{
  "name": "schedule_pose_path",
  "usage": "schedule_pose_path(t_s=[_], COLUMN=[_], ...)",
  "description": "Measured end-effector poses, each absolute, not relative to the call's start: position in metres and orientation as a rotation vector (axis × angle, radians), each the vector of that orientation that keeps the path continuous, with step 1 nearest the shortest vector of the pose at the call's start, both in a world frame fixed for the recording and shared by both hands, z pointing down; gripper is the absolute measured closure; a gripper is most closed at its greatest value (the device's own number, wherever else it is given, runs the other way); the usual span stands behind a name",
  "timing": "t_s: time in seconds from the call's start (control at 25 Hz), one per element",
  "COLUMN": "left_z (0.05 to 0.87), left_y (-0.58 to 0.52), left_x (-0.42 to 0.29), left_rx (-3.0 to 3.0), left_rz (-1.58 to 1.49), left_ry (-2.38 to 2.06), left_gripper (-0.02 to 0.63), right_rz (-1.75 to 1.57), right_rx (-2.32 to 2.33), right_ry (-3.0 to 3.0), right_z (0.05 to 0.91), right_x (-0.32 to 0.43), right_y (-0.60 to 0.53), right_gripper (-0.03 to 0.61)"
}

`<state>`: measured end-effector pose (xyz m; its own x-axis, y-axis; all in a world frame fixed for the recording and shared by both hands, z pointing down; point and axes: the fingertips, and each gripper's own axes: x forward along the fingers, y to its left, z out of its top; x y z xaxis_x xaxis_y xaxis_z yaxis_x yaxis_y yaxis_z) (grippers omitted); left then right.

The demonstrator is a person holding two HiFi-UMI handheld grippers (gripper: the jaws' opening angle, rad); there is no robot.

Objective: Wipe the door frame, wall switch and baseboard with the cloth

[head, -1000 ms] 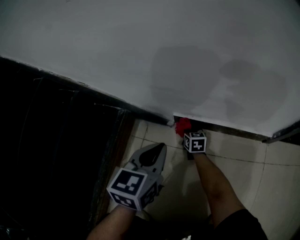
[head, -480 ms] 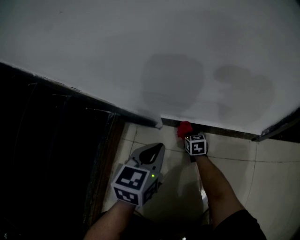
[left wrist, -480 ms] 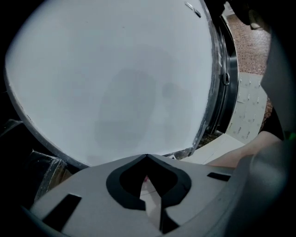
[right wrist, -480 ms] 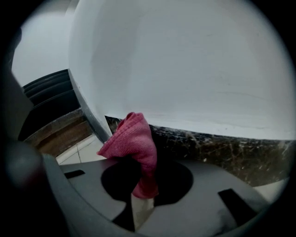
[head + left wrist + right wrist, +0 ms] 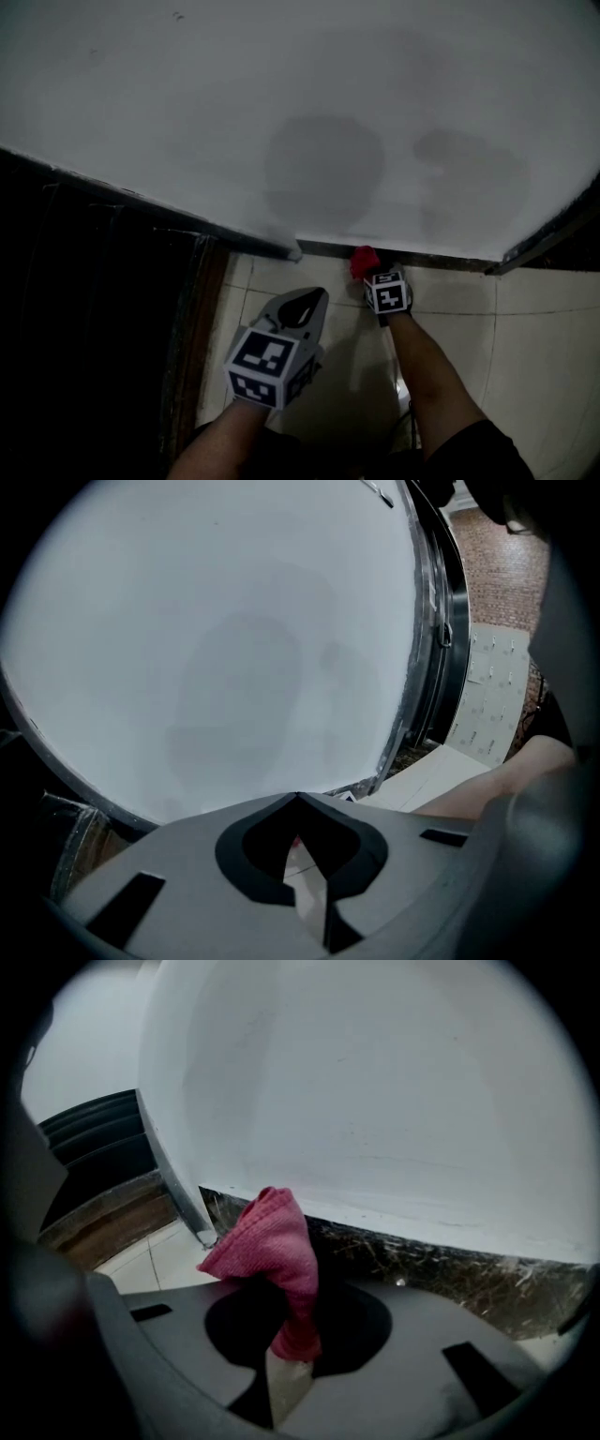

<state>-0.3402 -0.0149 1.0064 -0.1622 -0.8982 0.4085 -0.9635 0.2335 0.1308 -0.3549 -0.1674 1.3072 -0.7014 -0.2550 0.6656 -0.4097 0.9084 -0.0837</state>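
Observation:
My right gripper (image 5: pixel 370 277) is shut on a red cloth (image 5: pixel 364 261), low at the foot of the white wall. In the right gripper view the cloth (image 5: pixel 272 1246) sticks up from the closed jaws against the dark speckled baseboard (image 5: pixel 441 1265). The baseboard (image 5: pixel 422 258) runs as a thin dark strip under the wall. My left gripper (image 5: pixel 305 309) hangs above the floor tiles to the left, shut and holding nothing; its view faces the white wall (image 5: pixel 225 639). The dark door frame (image 5: pixel 202 281) stands at the left.
Pale floor tiles (image 5: pixel 534 356) spread to the right. A dark doorway (image 5: pixel 84 309) fills the left side. Another dark edge (image 5: pixel 553 230) meets the wall at the far right. A second dark frame (image 5: pixel 450 621) shows in the left gripper view.
The right gripper with the cloth has slid a little right along the baseboard, away from the wall corner. The head view has shifted, and the left gripper stayed roughly in place.

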Motion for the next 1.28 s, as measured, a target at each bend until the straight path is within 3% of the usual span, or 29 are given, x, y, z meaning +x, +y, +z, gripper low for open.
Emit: schedule_pose_path(t_s=[1.28], left_z=[1.021], left_y=[-0.068], left_x=[-0.283], left_rx=[1.819], left_rz=[0.264], left_ry=[-1.998], left_gripper=[0.621], right_rz=[0.432], right_rx=[0.721], right_ry=[-2.258], right_z=[1.308], right_x=[-0.223], right_y=[-0.26], right_gripper=[0.518])
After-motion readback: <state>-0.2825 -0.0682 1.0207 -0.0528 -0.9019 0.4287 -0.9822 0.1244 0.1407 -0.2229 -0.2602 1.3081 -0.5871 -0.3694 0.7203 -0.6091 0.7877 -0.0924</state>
